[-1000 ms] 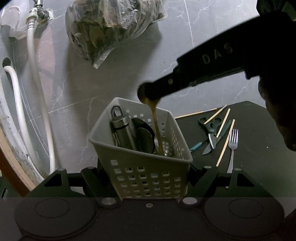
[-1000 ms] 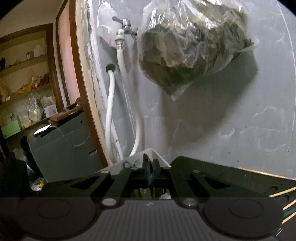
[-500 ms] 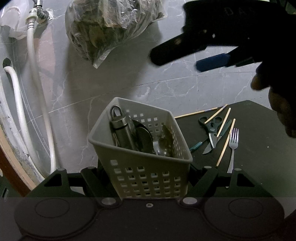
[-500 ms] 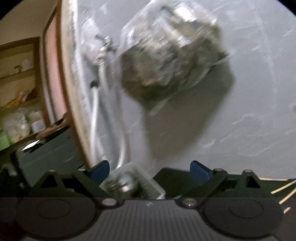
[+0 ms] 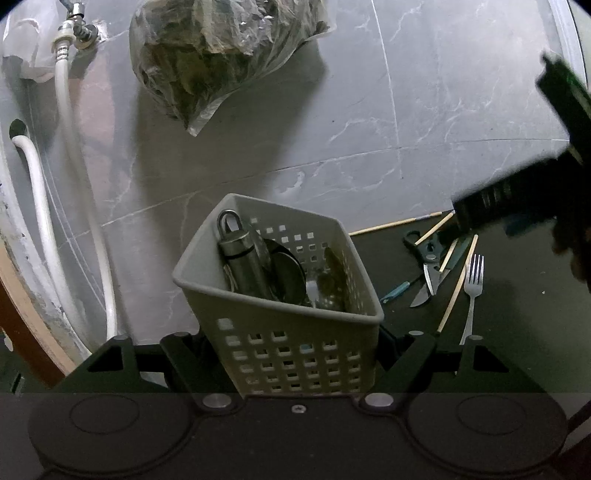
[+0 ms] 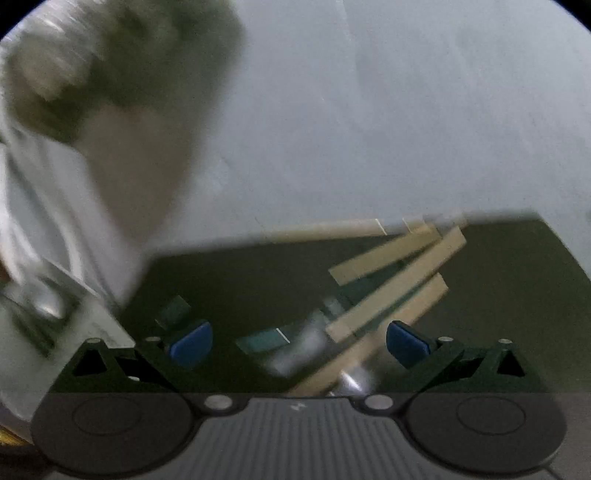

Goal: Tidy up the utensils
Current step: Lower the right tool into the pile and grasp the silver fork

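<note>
left gripper (image 5: 295,354) clamps basket (image 5: 280,295); right gripper (image 6: 299,343), jaws just opened wide, empty, above chopsticks (image 6: 391,295). risk: blurred rush scatters crossed sticks, snags scissors (image 5: 424,258).

Wall (image 5: 443,92): you face grey marbled tile.
Bag (image 5: 221,51): clear plastic, dark contents, hanging far left.
Hoses (image 5: 70,155): two white, far left, below tap (image 5: 79,26).
</note>
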Motion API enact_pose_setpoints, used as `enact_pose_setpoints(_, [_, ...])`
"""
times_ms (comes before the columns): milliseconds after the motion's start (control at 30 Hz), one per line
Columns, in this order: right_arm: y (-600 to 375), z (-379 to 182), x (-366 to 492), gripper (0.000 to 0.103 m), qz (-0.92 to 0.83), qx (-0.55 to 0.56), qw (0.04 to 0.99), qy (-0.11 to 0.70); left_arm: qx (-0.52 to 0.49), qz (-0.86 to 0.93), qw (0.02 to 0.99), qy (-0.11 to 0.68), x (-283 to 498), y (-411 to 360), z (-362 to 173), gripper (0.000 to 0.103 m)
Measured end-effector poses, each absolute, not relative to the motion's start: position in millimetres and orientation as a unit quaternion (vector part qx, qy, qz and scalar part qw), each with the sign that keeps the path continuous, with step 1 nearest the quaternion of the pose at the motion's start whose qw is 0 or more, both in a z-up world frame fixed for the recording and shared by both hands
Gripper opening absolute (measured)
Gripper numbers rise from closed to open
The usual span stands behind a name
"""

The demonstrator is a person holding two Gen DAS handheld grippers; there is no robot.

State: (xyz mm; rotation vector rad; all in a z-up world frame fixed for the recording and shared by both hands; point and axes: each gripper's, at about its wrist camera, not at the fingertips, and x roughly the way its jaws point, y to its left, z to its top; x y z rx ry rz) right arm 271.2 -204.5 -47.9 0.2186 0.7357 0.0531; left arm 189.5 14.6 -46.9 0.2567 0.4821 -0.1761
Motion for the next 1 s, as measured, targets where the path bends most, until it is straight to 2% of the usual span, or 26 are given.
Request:
enact_pose_setpoints(200, [-223.8,-71.0,276.9,0.103,-0.001,0.139,0.904,0.405,0.125,-0.082,0.959,0.239,189.3,12.8,-46.2,0.081])
enact_pose_setpoints(567, [-273.0,-93.9,290.3,0.103,0.012,0.163,0.912,0.375,0.123,-0.071,0.96,0.242,187.3,10.1,-44.9,0.081])
enact_pose_setpoints(1000, [-275.1,-106.2,303.6,0.103,0.071,0.111,0.918,0.375,0.123,-0.069,0.959,0.246,184.7,9.4,-42.9,0.081])
